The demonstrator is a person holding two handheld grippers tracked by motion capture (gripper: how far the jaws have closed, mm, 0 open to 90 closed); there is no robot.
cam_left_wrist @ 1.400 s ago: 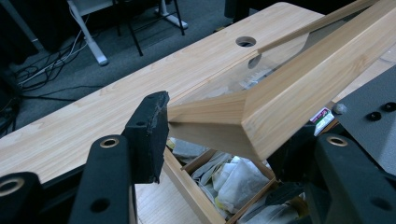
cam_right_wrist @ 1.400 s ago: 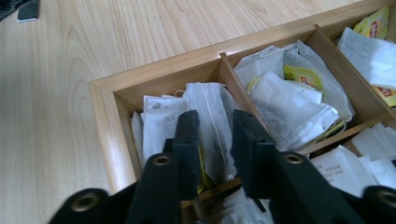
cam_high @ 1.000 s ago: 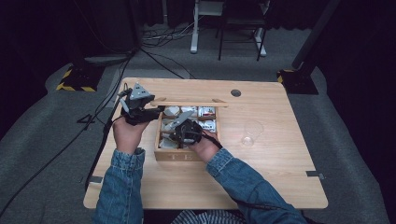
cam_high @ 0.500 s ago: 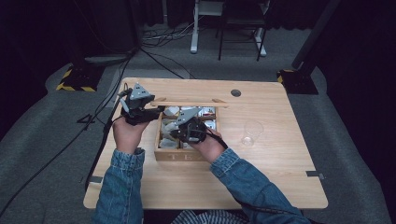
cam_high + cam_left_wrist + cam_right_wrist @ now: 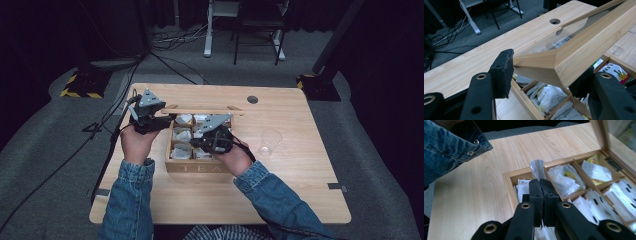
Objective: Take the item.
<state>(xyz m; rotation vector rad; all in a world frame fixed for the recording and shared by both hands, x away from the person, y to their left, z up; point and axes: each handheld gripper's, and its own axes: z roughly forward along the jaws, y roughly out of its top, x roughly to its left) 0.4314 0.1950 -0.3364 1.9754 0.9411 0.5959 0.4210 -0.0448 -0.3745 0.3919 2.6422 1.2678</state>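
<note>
Fingers [image 5: 540, 192] of right gripper [image 5: 202, 141] now clamped on a tea bag [image 5: 537, 170], shifted toward box's [image 5: 192, 166] 9 o'clock; left gripper [image 5: 167, 120] fingers grip the lid [image 5: 584, 47] open, so picking has begun.

The light wooden table [image 5: 300, 170] has a round cable hole [image 5: 252, 99] near its far edge and stands on grey carpet [image 5: 45, 165]. Beyond it are a white desk frame [image 5: 207, 30], dark chair legs [image 5: 255, 40], floor cables [image 5: 165, 50], and yellow-black striped bases [image 5: 80, 87]. The surroundings are dark and curtained.
</note>
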